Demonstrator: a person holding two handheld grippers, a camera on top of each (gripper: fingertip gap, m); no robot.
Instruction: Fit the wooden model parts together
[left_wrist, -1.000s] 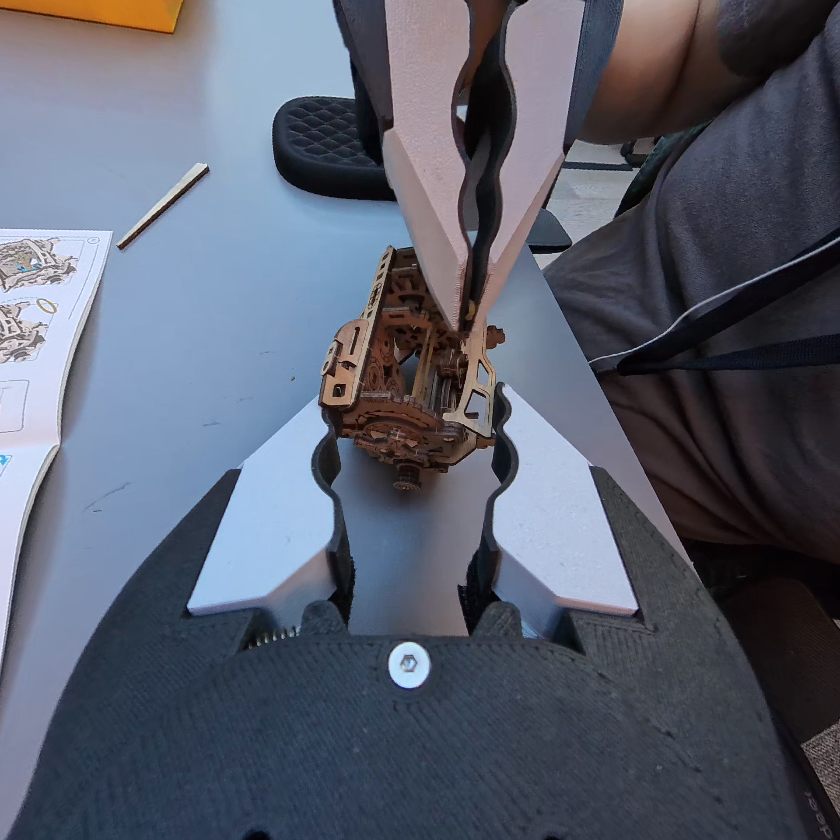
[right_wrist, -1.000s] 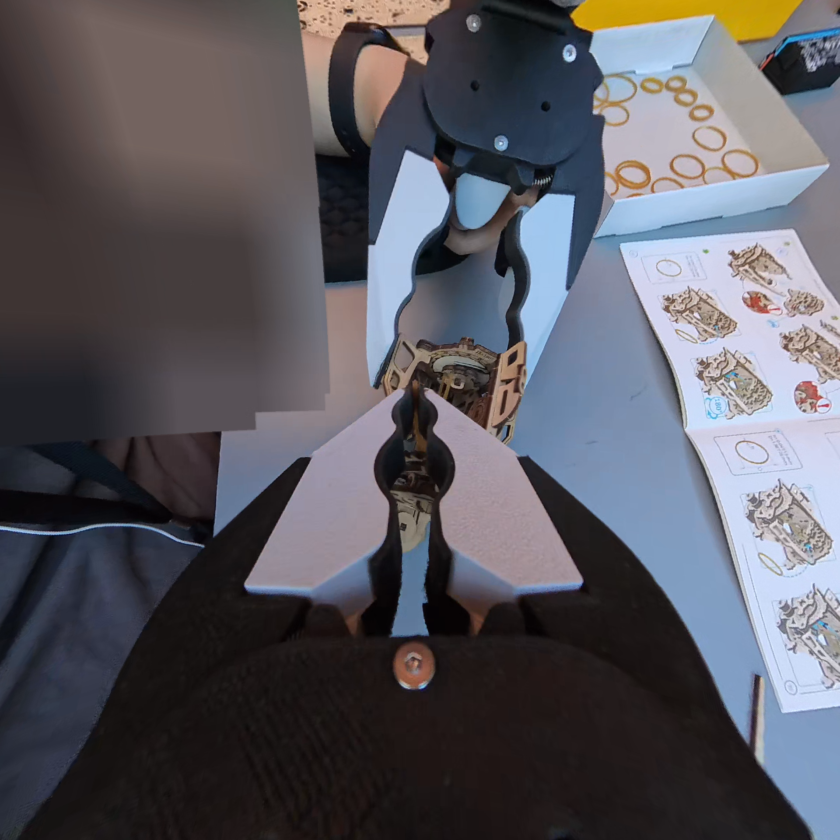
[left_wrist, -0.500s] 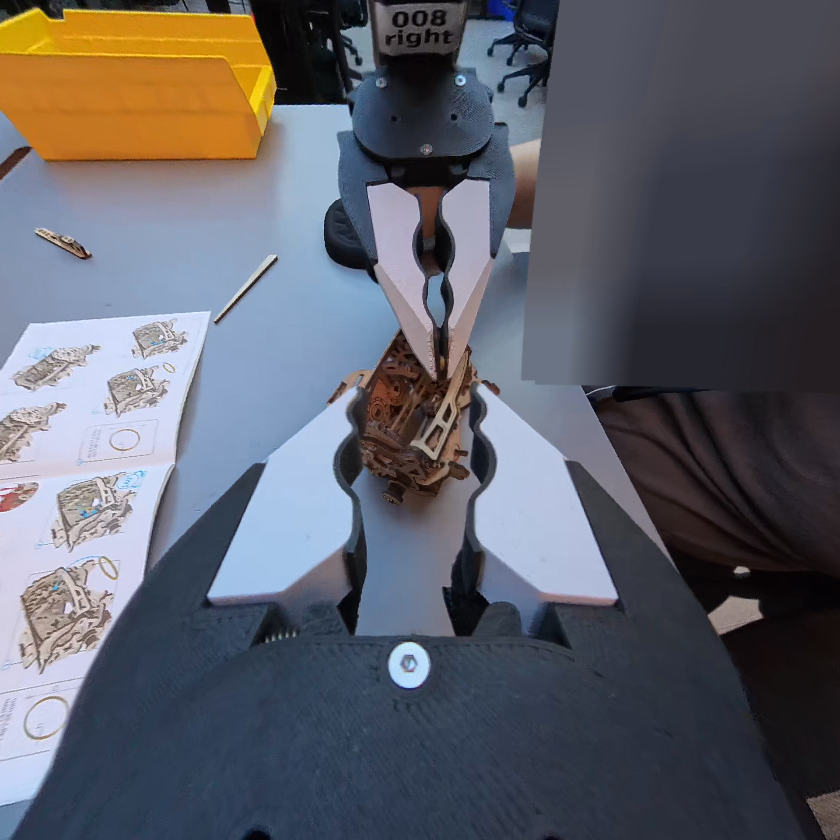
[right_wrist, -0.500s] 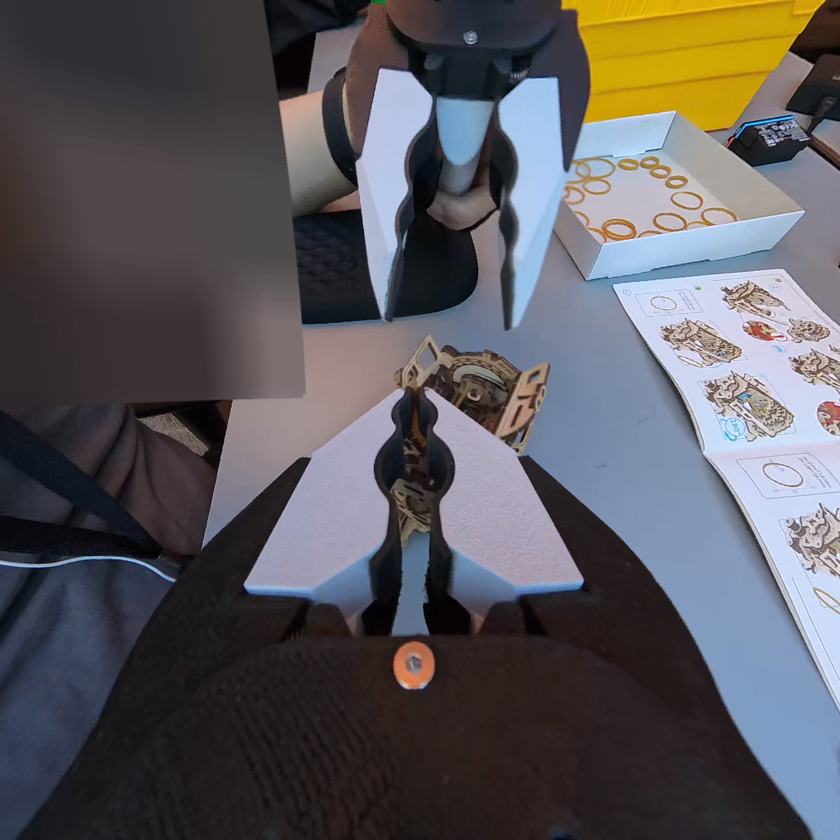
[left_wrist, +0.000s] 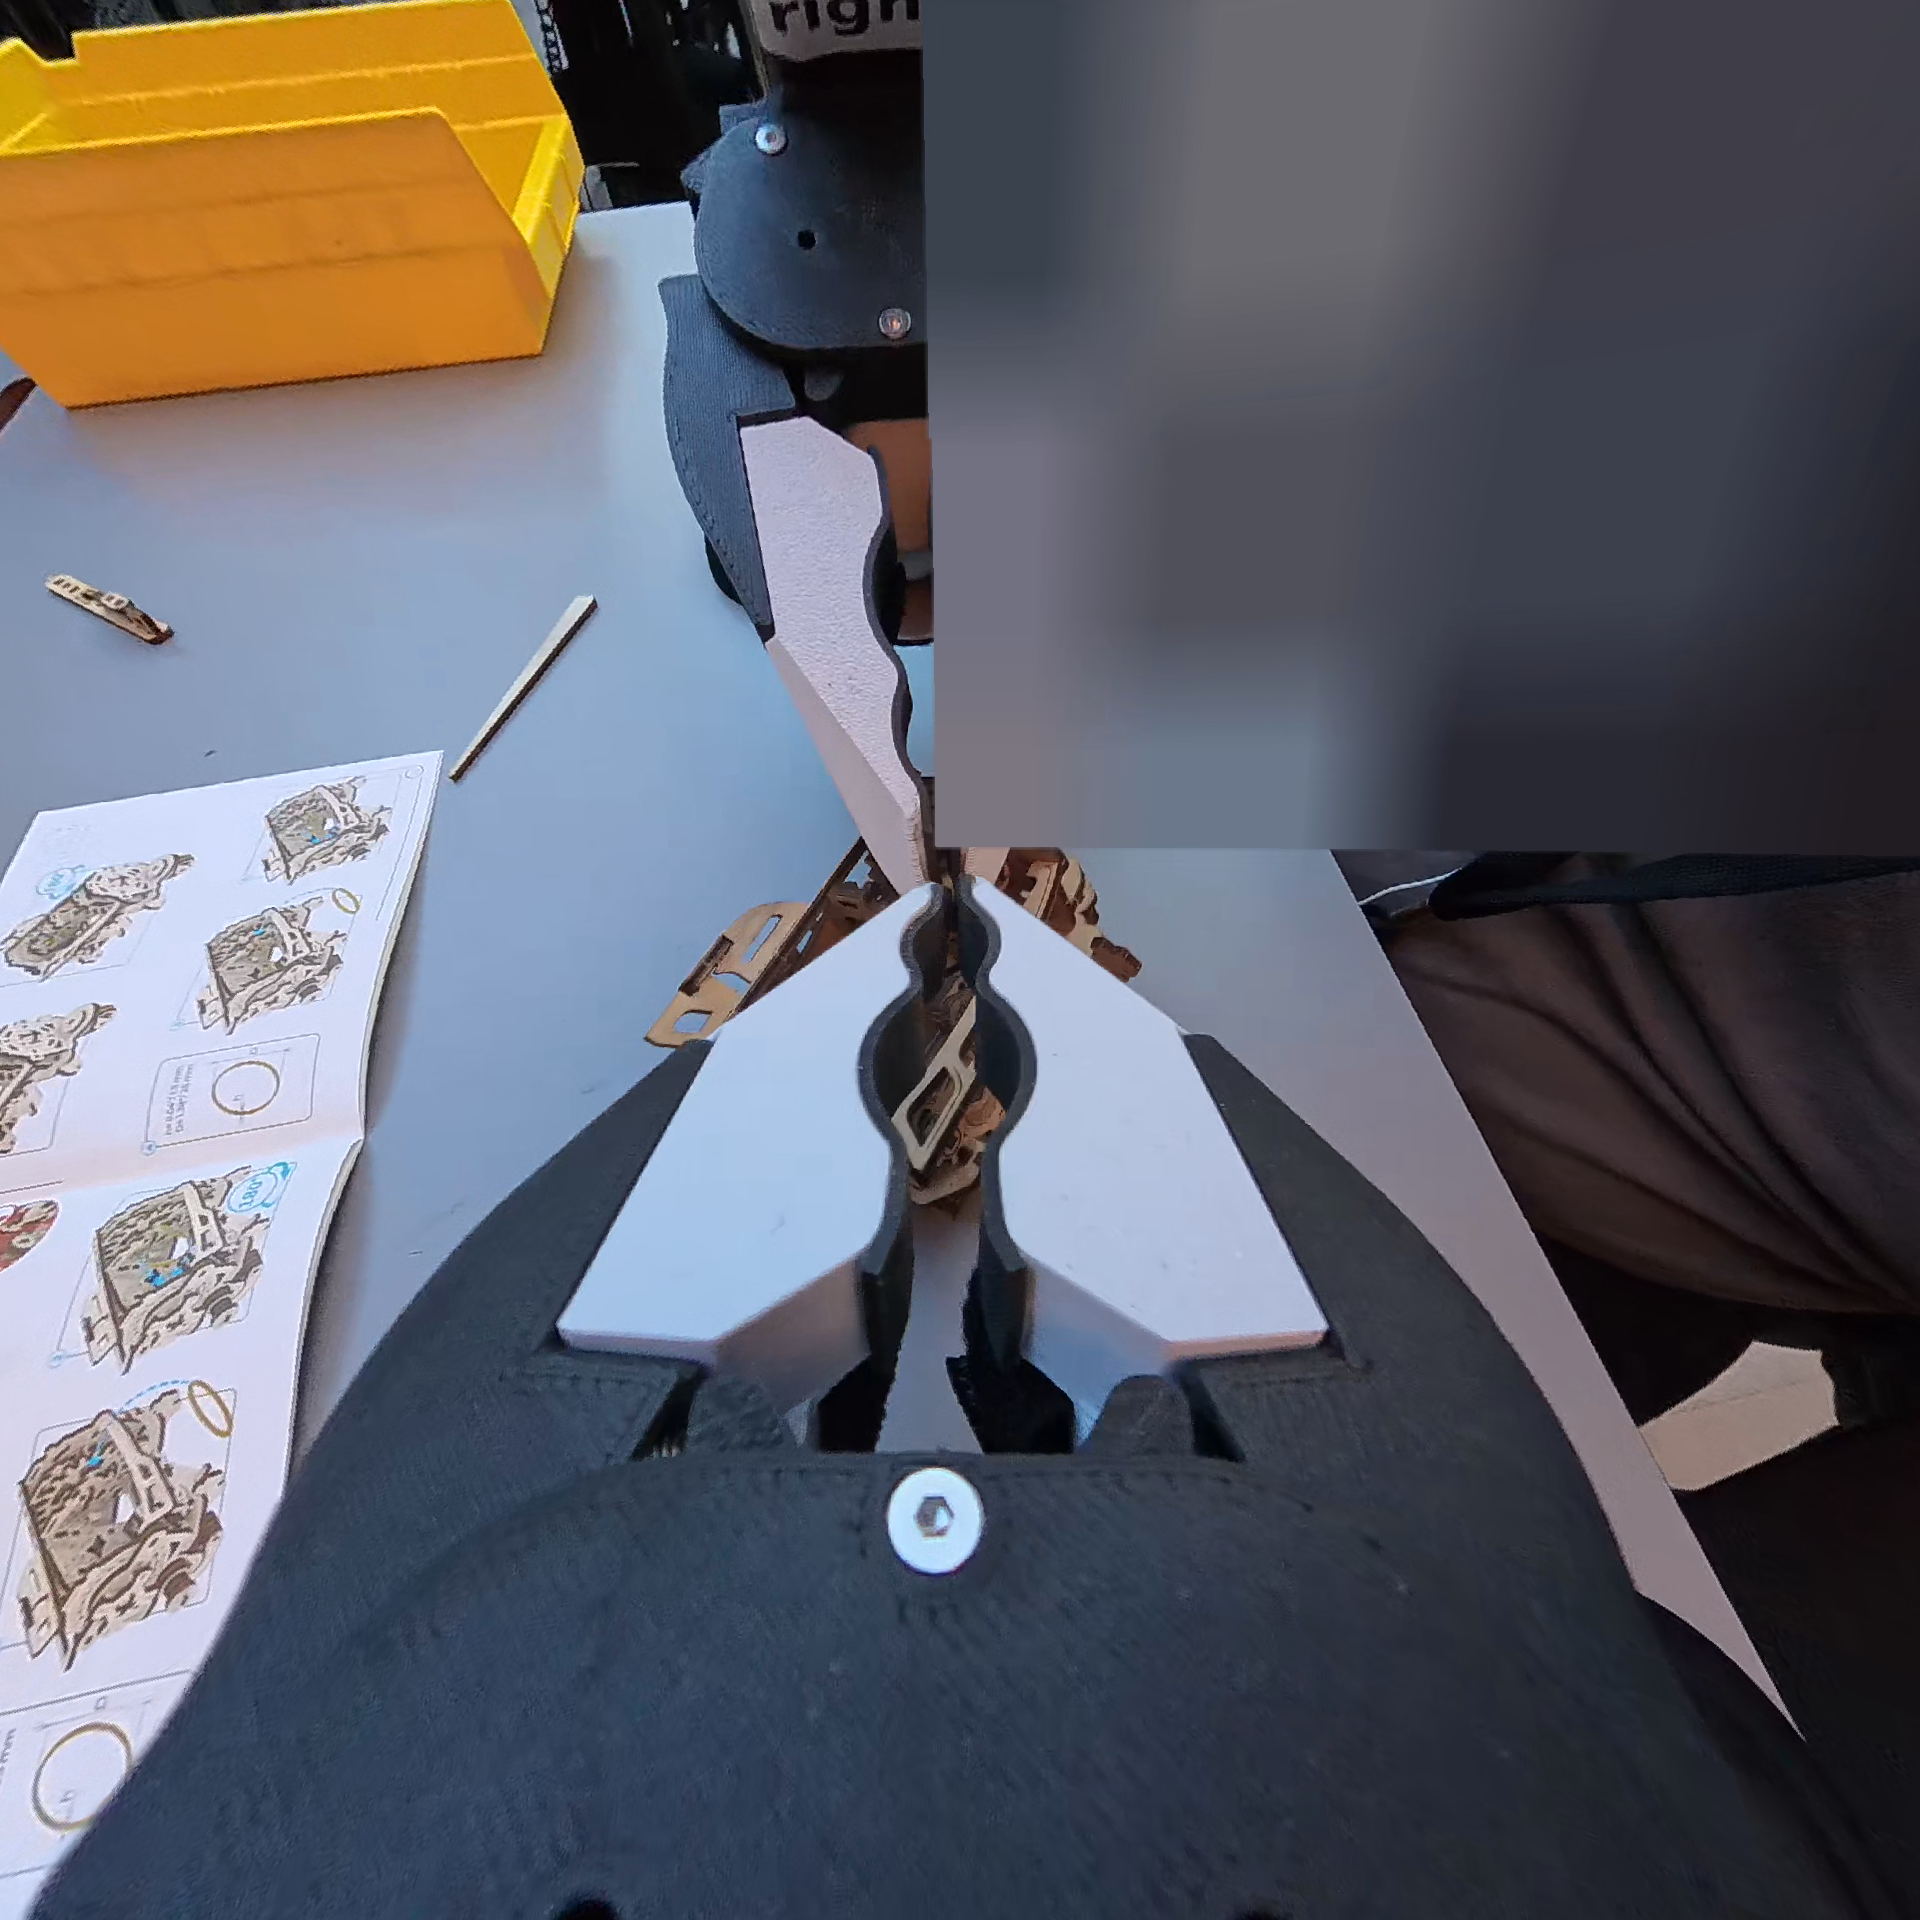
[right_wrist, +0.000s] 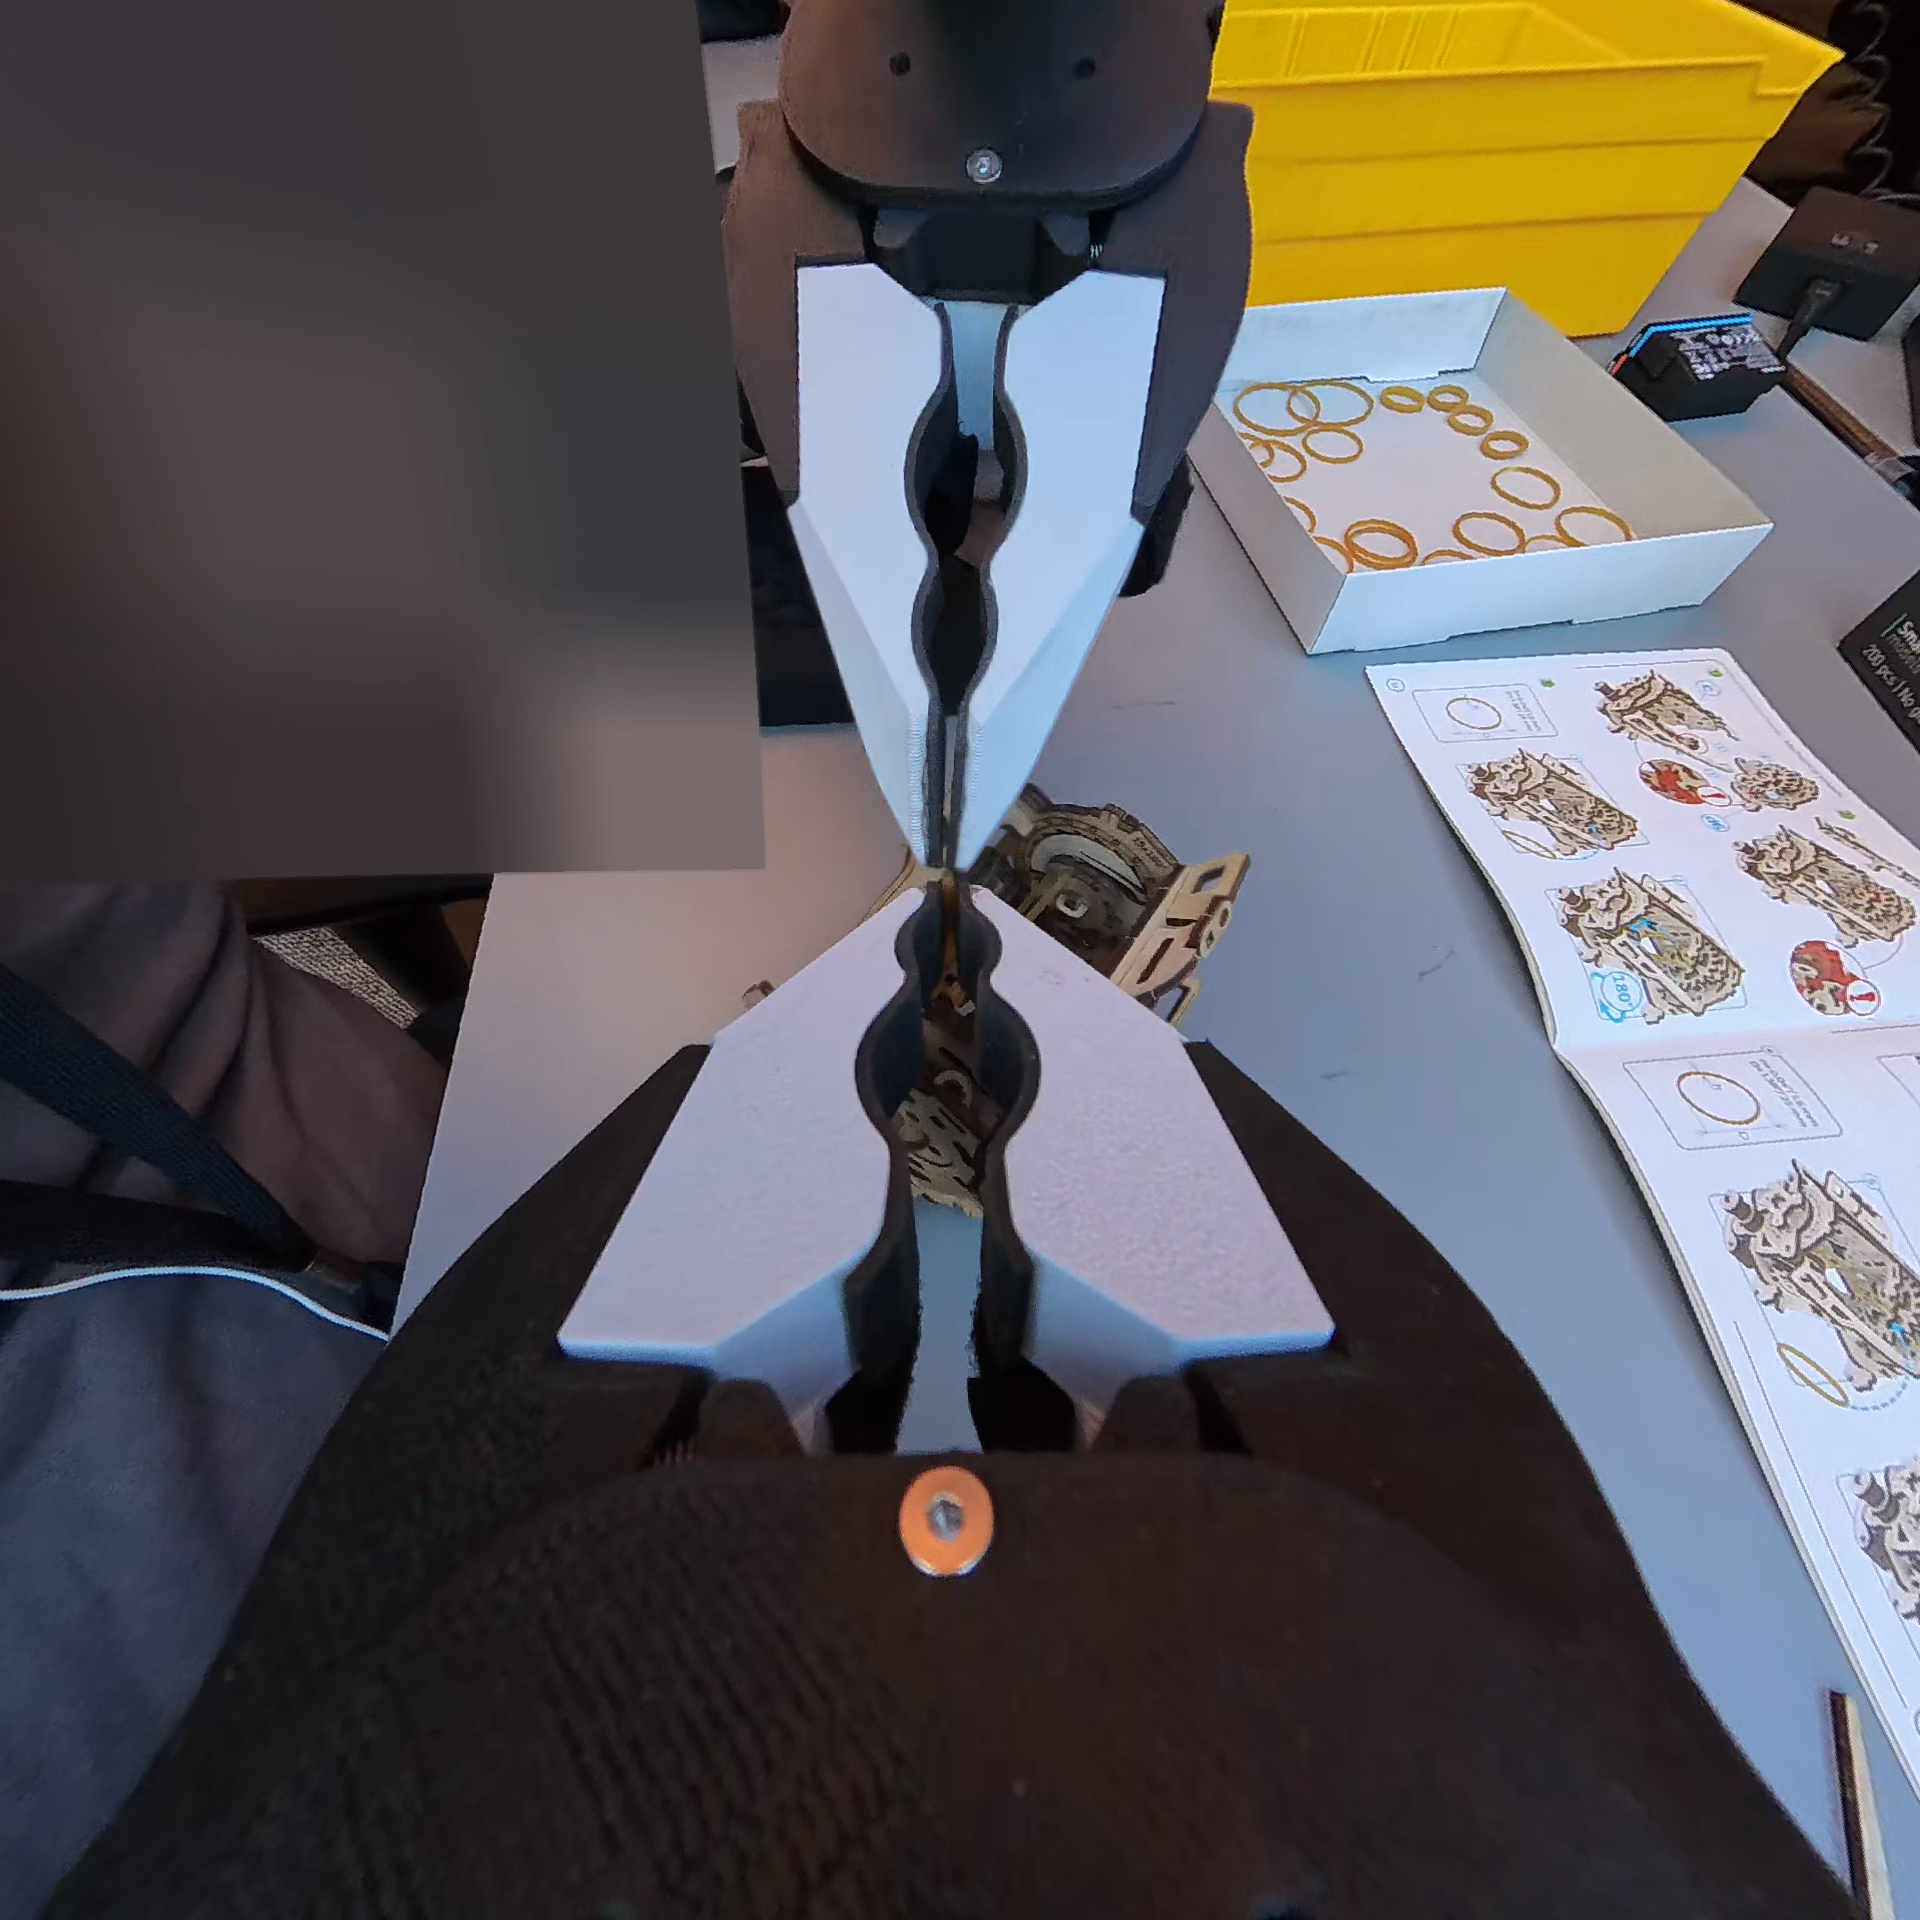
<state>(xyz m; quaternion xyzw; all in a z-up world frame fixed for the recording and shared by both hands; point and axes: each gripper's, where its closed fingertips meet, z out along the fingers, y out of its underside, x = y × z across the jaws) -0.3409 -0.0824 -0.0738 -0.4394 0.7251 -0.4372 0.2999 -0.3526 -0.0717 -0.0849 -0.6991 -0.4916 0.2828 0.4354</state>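
The wooden model stands on the grey table near its front edge. It also shows in the left wrist view, mostly hidden under my fingers. My right gripper is shut on a thin amber-brown band just above the model. My left gripper is shut too. Its tips meet the right gripper's tips over the model. The left gripper shows in the right wrist view, pointing down. I cannot tell whether it pinches the band.
A yellow bin stands at the back. A white tray holds several rubber bands. An instruction booklet lies open beside the model. A wooden stick and a small wooden piece lie loose. A person's lap borders the table.
My left gripper was open around the model and has shut, its tips now meeting the right gripper's tips. The right gripper stays shut over the model.
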